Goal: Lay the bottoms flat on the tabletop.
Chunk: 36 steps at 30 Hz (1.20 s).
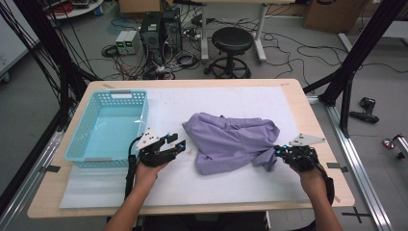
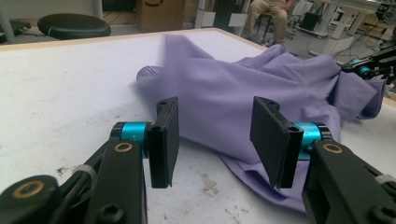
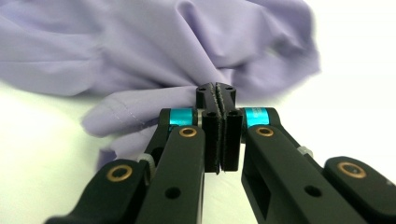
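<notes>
High view: a crumpled purple garment (image 1: 231,142) is seen lying on the white mat (image 1: 192,183) that covers the table, right of centre. Its right-hand edge is pinched by the right gripper (image 1: 278,150); in the right gripper view the jaws are pressed together with a fold of the cloth (image 3: 154,70) caught at their tips, presumably so that this corner can be drawn outward or lifted. The left gripper (image 1: 179,143) is held just beside the garment's left edge, its jaws parted with nothing between them, as the left gripper view shows (image 2: 219,140); a second hold on the near hem seems to be intended. A light blue basket (image 1: 79,147) stands to the left, well apart from the cloth. Open mat is left in front of the garment and behind it, so room for spreading is judged ample.
</notes>
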Motion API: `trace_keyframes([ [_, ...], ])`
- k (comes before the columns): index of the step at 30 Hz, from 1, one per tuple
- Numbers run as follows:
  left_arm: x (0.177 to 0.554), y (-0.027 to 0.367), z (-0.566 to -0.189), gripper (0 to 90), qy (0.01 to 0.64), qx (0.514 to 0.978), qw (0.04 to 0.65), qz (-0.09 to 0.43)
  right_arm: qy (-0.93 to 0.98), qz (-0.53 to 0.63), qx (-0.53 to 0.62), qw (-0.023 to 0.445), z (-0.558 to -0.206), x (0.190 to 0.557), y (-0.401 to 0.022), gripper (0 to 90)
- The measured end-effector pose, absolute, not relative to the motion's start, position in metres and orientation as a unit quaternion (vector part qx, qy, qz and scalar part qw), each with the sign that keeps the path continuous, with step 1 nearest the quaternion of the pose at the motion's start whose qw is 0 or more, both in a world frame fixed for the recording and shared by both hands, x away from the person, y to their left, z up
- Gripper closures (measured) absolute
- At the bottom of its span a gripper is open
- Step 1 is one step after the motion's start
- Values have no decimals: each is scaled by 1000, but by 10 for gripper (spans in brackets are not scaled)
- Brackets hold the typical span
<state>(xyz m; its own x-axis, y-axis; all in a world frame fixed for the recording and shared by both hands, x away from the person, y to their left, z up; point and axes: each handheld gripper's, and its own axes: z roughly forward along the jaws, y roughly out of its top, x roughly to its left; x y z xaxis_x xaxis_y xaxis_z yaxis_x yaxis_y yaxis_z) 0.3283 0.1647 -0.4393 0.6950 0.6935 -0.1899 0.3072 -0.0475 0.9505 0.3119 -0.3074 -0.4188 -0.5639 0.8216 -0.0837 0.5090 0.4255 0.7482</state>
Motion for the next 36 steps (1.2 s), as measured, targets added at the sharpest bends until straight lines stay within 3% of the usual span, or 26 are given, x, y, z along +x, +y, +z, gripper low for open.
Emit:
trace_keyframes([
  [2,329,164,-439,521,358,704,591,165,806,351,421,223,-422,312,-314,880],
  [4,329,163,-439,520,359,703,591,165,783,394,434,207,-426,309,-320,721],
  [5,329,163,-439,518,359,704,590,165,768,414,445,203,-425,307,-324,698],
  [9,329,164,-439,505,361,705,587,168,751,410,465,227,-421,303,-336,687],
  [13,330,163,-439,505,363,705,586,166,770,383,472,196,-435,306,-331,610],
  [16,330,164,-439,505,368,701,588,166,791,376,451,170,-442,309,-319,641],
  [21,330,163,-439,506,372,696,591,167,817,329,438,180,-445,311,-309,673],
  [25,330,163,-437,507,372,698,589,167,825,285,443,203,-445,306,-321,876],
  [30,331,164,-436,508,378,696,586,170,801,270,489,217,-442,300,-343,900],
  [33,331,165,-436,509,379,697,584,172,778,317,499,212,-438,297,-351,774],
  [35,331,165,-435,510,380,695,585,173,773,333,493,219,-437,298,-348,605],
  [36,332,165,-436,511,382,694,585,174,772,333,496,218,-438,299,-346,585],
])
